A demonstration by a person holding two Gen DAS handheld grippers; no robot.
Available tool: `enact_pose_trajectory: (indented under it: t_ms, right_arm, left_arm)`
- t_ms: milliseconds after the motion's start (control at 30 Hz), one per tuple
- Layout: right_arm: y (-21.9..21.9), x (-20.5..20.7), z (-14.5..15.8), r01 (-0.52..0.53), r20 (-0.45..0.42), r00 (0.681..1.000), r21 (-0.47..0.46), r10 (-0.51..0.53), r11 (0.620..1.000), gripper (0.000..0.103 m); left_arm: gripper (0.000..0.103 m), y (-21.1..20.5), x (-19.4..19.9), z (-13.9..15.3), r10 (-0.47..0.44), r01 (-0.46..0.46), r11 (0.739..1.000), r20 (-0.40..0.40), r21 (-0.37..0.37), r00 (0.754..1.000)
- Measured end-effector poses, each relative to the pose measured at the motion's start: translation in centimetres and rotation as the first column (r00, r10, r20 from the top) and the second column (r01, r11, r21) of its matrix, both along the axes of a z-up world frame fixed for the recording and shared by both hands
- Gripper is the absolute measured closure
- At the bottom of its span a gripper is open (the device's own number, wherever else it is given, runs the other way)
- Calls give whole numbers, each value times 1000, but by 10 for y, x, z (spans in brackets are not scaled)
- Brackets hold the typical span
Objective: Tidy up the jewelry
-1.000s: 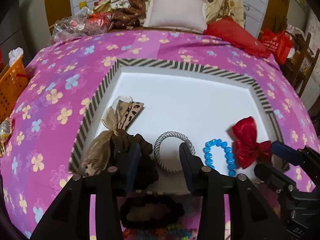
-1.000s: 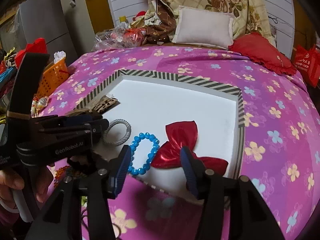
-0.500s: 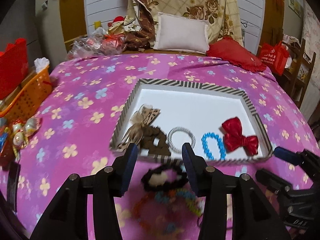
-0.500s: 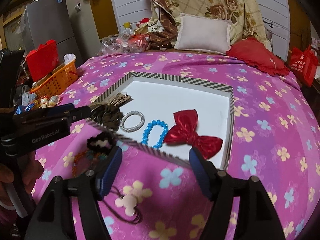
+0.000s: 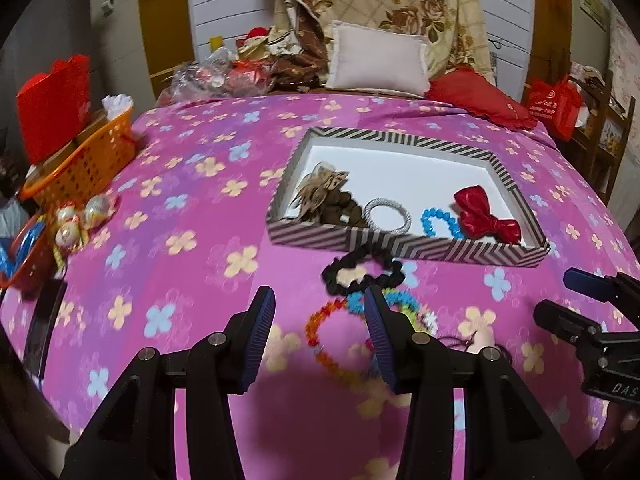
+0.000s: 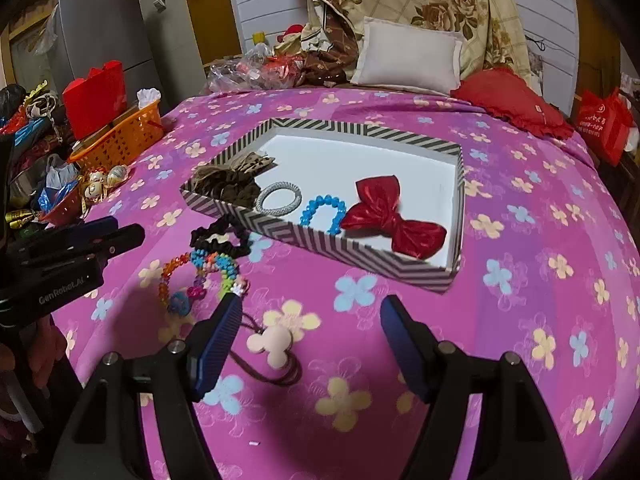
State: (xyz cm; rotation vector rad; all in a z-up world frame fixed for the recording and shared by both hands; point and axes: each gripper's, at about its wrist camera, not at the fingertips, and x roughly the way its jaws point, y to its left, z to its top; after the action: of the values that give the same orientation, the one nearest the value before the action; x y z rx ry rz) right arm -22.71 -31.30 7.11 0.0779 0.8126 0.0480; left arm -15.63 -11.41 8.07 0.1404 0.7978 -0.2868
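A bed covered in a pink flowered spread [image 6: 520,280] carries everything. The striped tray [image 6: 320,240] sits mid-bed. Just before the tray's near wall lies a black scrunchie [image 6: 218,240]; nearer than that, touching it, colourful bead bracelets [image 6: 200,276], then a cream flower hair tie [image 6: 270,342]. Beyond the tray, at the head, rest a white pillow [image 6: 408,60] and a red cushion [image 6: 516,100].

I see a white pillow [image 5: 376,60] and a red cushion [image 5: 478,100] at the bed's head, an orange basket [image 5: 90,160] at its left edge, a grey fridge [image 6: 100,36] beyond.
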Motion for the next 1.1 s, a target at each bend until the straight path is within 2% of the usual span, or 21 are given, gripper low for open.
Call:
enact_pose_trajectory:
  t_ms: [200,433,767,1100]
  right_arm:
    - [9,-10,2,-10,-1,1000,-22,10,1000,28]
    - [13,-19,2,-16,-10,1000,-40,16,999,28]
    - [12,-23,5,-20,-7,1000,-49,19,999,28]
    - [15,-18,0,-40,-21,999,-49,39,998,28]
  left_arm:
    - [66,11,-11,-4,19,-19,1000,-23,-14,1000]
    - [66,16,-22,-6,22,-22,1000,-18,2,1000]
    - [66,19,-25,-10,23,-23,1000,-39,-2,999]
    - [66,31,-16,-20,24,-30,998,-108,-51,994]
